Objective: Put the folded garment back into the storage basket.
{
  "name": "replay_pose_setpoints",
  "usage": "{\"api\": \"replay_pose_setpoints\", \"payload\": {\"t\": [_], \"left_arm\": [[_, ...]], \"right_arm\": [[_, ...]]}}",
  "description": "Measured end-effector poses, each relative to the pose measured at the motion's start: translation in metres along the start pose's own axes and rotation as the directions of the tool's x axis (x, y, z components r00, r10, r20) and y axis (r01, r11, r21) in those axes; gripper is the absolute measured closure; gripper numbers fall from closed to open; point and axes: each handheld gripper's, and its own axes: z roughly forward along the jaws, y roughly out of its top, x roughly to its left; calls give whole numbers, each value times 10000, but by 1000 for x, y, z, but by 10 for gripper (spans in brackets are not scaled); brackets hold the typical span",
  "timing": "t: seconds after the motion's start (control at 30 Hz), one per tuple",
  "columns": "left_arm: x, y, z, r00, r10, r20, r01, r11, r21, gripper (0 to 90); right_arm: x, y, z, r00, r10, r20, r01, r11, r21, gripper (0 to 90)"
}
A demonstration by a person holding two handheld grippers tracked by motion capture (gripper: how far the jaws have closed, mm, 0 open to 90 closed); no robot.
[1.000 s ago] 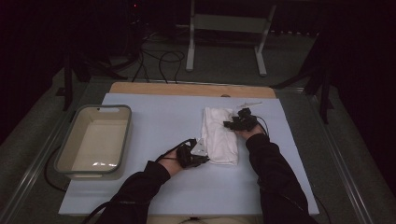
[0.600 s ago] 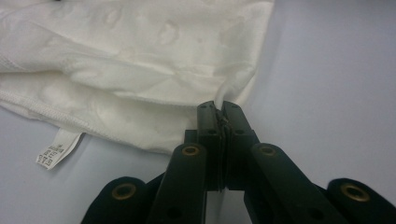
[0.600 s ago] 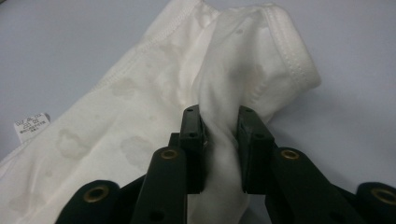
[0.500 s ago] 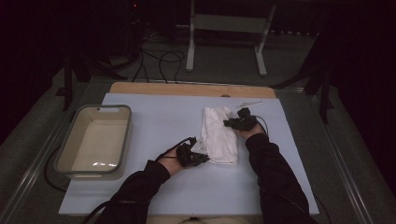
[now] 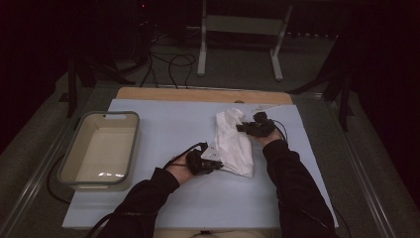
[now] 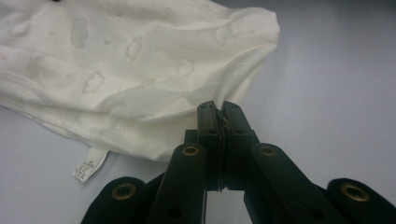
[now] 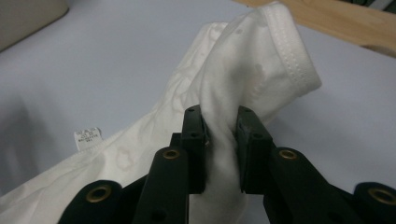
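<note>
Since a second ago the right tool (image 5: 246, 128) has closed its jaws on the far end of the white garment (image 5: 233, 144) and lifted that end off the counter (image 5: 168, 124), so the cloth now bunches up there instead of lying flat. Largest is the pale blue counter; near its left edge stands an empty beige tub (image 5: 101, 148). The garment lies right of the counter's middle, its near end flat, with a small label (image 7: 88, 138) at its hem. Jaws of the left tool (image 5: 216, 165) are pressed tight on a thin fold at the garment's near left corner.
</note>
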Motion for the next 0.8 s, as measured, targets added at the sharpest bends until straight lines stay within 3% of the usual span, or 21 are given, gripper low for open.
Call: {"api": "replay_pose_setpoints", "payload": {"t": [0.5, 0.8], "left_arm": [[-3, 12, -27, 9992, 393, -103, -393, 9992, 29, 887], [-6, 9, -40, 9982, 574, 176, -573, 9984, -30, 887]], "right_arm": [[14, 14, -14, 9991, -309, -292, 303, 9993, -218, 765], [25, 20, -19, 9968, -400, -686, 369, 9983, -447, 764]]}}
